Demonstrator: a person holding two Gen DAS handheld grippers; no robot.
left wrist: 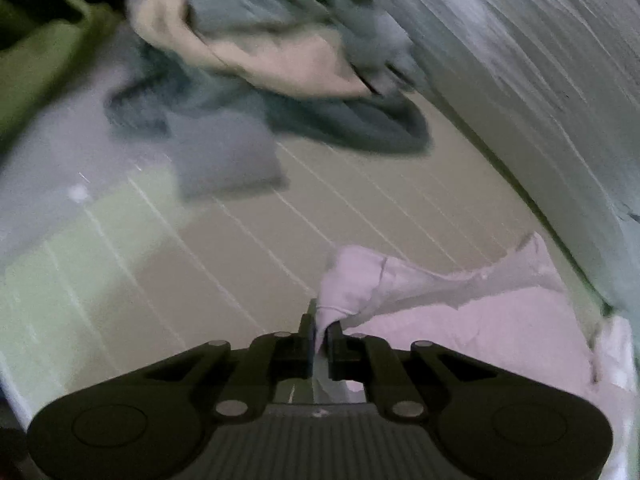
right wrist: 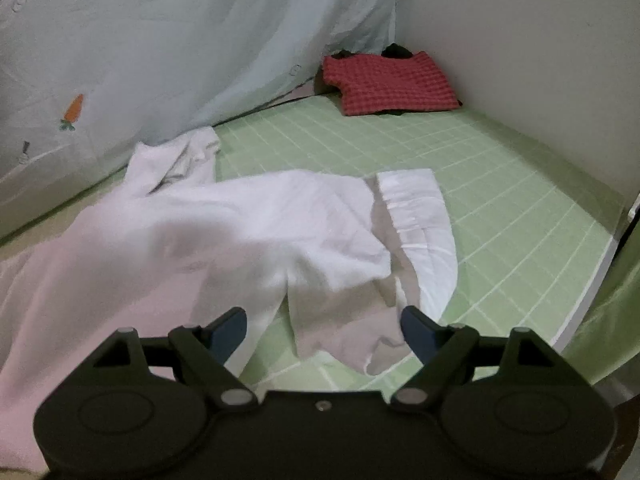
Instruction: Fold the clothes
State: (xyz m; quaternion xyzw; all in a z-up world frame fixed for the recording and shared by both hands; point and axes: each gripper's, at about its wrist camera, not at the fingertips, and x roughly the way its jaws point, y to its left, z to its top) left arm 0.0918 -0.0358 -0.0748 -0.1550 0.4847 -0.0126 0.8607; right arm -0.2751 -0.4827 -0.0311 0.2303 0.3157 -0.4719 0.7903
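The white garment lies rumpled on the green checked mat, one sleeve trailing toward four o'clock. The left gripper is pinched on a bunched fold of it, seen only in the left wrist view, where a blurred grey-and-beige clothes pile sits at eleven o'clock. The right gripper hangs spread wide, holding nothing, above the sleeve's end; only its view shows a red checked garment at one o'clock beside the pale quilt.

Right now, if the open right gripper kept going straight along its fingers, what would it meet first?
Most likely the white garment spread on the green checked sheet: its lower hem lies right ahead of the right gripper. Depth is uncertain.
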